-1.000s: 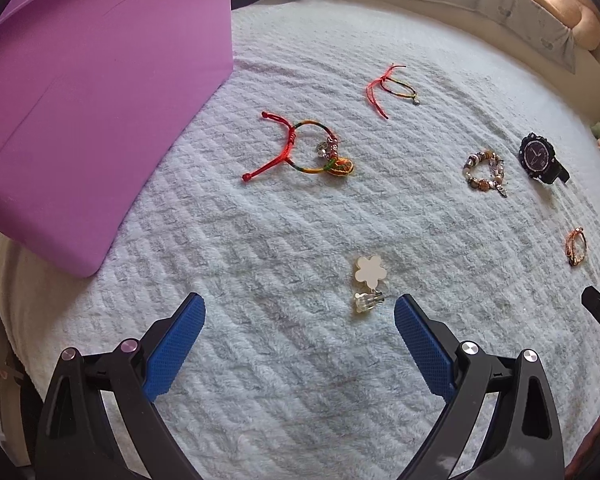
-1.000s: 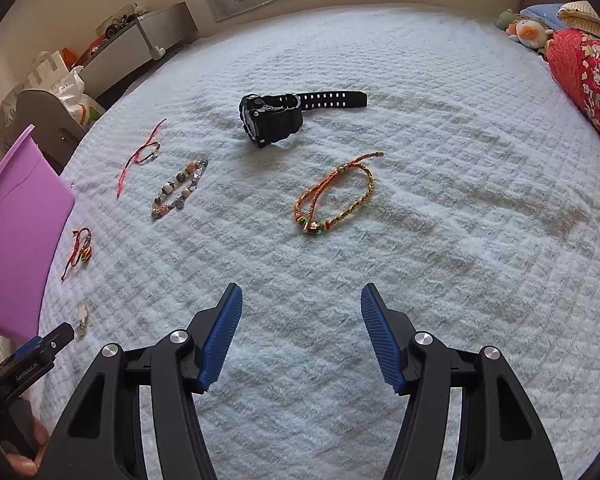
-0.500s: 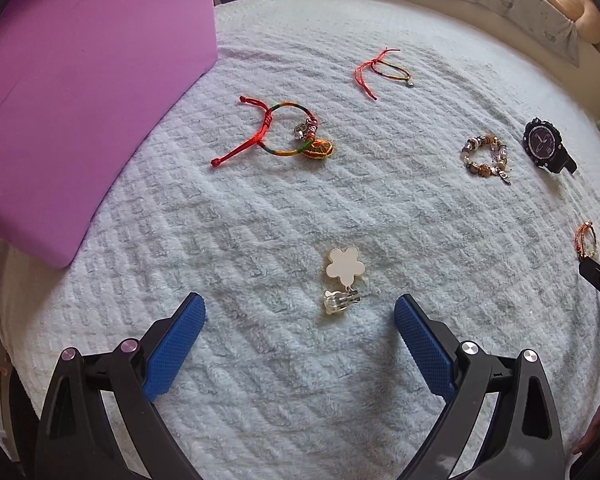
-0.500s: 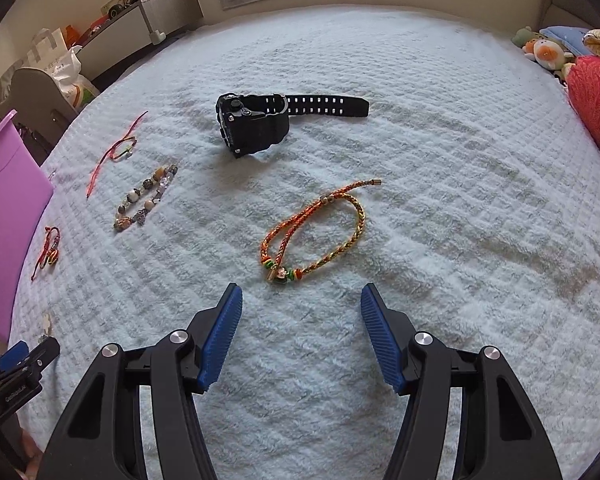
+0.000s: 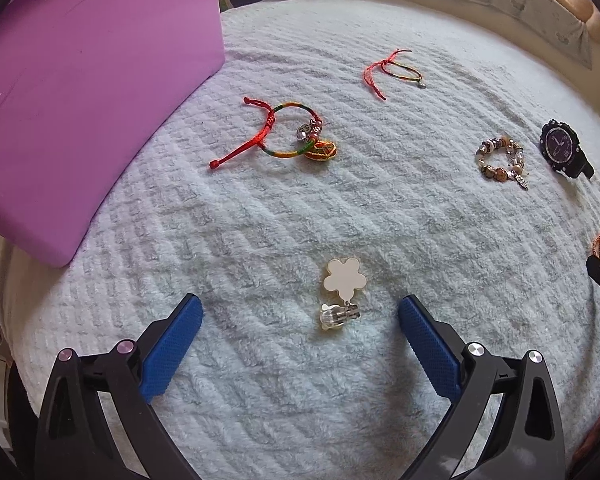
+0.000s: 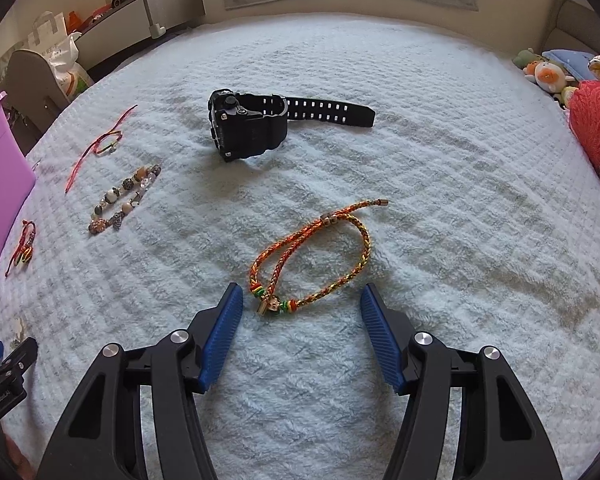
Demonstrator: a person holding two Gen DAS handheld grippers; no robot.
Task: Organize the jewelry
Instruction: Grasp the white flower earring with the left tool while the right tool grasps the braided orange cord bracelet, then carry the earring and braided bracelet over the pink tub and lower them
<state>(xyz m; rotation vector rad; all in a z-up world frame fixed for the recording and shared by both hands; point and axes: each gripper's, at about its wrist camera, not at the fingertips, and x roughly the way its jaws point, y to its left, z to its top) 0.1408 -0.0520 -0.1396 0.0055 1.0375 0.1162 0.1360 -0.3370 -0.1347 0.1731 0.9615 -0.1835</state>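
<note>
- Left gripper wide open, empty; flower earring on bed blanket btw its jaws.
- Right gripper open, empty, over braided bracelet.
- Risk: pads snag fluffy blanket w/ the piece, or tiny clip slips out.

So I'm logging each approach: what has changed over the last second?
Both grippers closed in: the left gripper on the flower clip earring, the right gripper on the braided bracelet. Nothing was grasped; both stayed open. All jewelry, including the watch, lies where it was.
</note>
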